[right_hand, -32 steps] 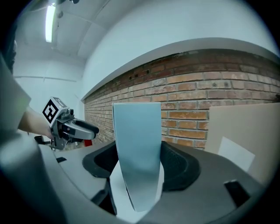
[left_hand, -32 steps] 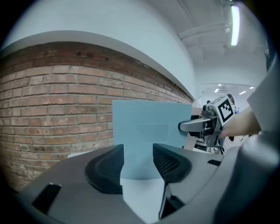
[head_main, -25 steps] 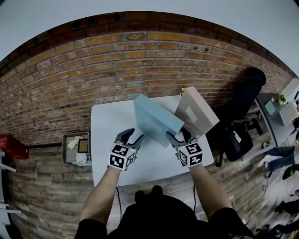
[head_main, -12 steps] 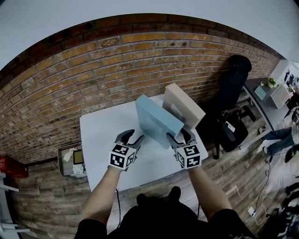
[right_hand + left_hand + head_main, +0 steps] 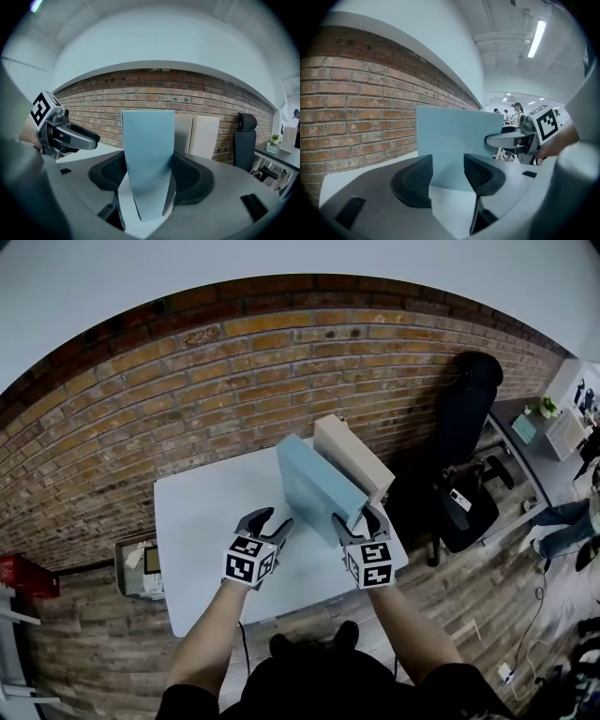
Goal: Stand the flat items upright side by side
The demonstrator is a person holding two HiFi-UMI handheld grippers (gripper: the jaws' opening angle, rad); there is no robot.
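A light blue flat box (image 5: 314,488) stands on edge on the white table (image 5: 202,521). My right gripper (image 5: 358,518) is shut on its near end, and the right gripper view shows the blue box (image 5: 147,154) pinched between both pads of that gripper (image 5: 149,178). A beige flat box (image 5: 352,457) stands upright just behind it on the right, close alongside; the beige box (image 5: 197,136) shows past the blue one. My left gripper (image 5: 272,521) hovers open at the blue box's left face, with nothing between its jaws (image 5: 447,171). The blue box (image 5: 454,140) is just ahead of them.
A brick wall (image 5: 234,381) runs behind the table. A black office chair (image 5: 469,427) stands right of the table. A bin with papers (image 5: 141,563) sits on the floor at the left. Desks and people are at the far right.
The blue box in my right gripper now stands straighter and closer alongside the beige box. The head view has shifted. The left gripper stays open beside the blue box.
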